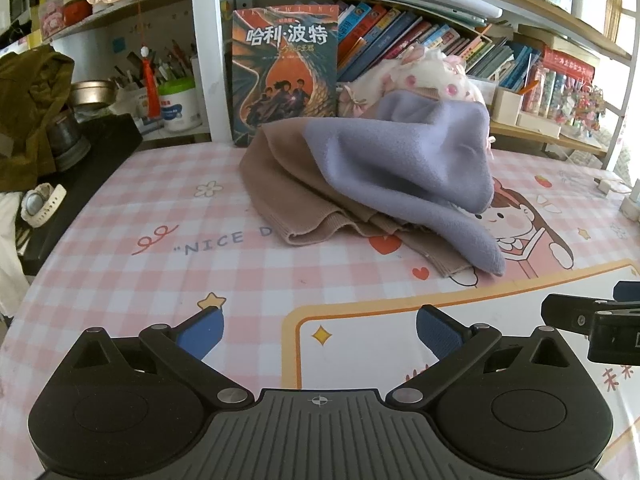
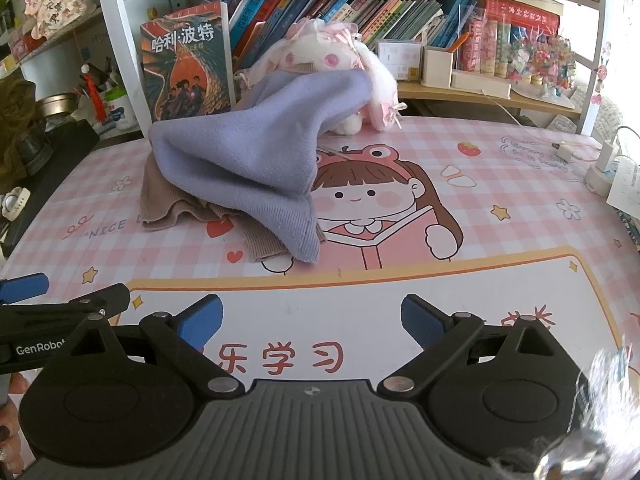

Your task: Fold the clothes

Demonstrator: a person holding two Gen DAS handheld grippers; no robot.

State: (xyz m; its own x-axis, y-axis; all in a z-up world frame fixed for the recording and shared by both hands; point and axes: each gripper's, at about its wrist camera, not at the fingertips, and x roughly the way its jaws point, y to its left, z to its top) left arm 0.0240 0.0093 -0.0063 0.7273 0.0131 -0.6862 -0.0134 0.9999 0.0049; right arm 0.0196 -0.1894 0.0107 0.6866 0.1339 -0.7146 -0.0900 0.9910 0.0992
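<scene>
A lavender knit garment (image 1: 404, 160) lies heaped over a beige knit garment (image 1: 288, 184) on the pink checked desk mat (image 1: 160, 272). Its far end is draped up on a white plush toy (image 1: 420, 76). The pile also shows in the right wrist view: lavender garment (image 2: 244, 156), beige garment (image 2: 168, 200). My left gripper (image 1: 318, 334) is open and empty, well short of the pile. My right gripper (image 2: 310, 320) is open and empty, near the mat's front edge, right of the pile. Part of the right gripper shows at the left view's right edge (image 1: 592, 316).
A Harry Potter book (image 1: 284, 72) stands against the shelf behind the pile. Rows of books (image 2: 360, 12) fill the shelf. A charger and cable (image 2: 568, 152) lie at the right. A watch (image 1: 40, 204) and black box (image 1: 80, 168) sit on the left.
</scene>
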